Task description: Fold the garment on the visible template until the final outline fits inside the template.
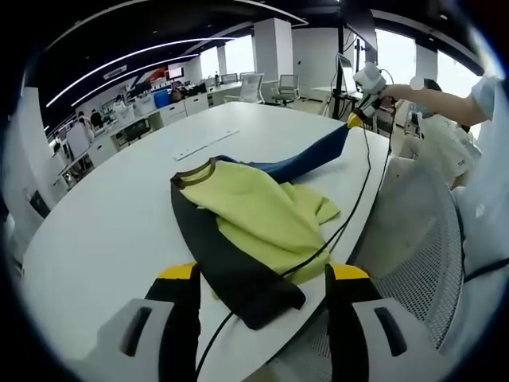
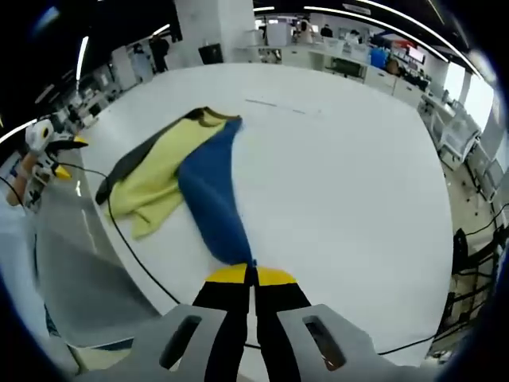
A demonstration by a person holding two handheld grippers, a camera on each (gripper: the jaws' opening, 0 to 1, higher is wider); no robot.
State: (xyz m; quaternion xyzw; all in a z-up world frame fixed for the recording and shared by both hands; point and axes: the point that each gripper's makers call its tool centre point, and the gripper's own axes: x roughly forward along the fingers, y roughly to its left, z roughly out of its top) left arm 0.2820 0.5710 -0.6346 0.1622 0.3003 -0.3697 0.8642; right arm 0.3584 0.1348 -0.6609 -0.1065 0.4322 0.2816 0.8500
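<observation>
The right gripper (image 2: 253, 274) fingers pinch the blue sleeve (image 2: 211, 199); left gripper (image 1: 262, 274) fingers spread wide. Tugging could drag the garment (image 1: 254, 219) off the worktop (image 2: 350, 175).

1. The garment (image 1: 254, 219) is a yellow-green top with black side panels, a dark collar and a blue sleeve (image 2: 211, 199).
2. It lies crumpled on the white worktop (image 1: 103, 215).
3. The sleeve is stretched out straight, away from the body.
</observation>
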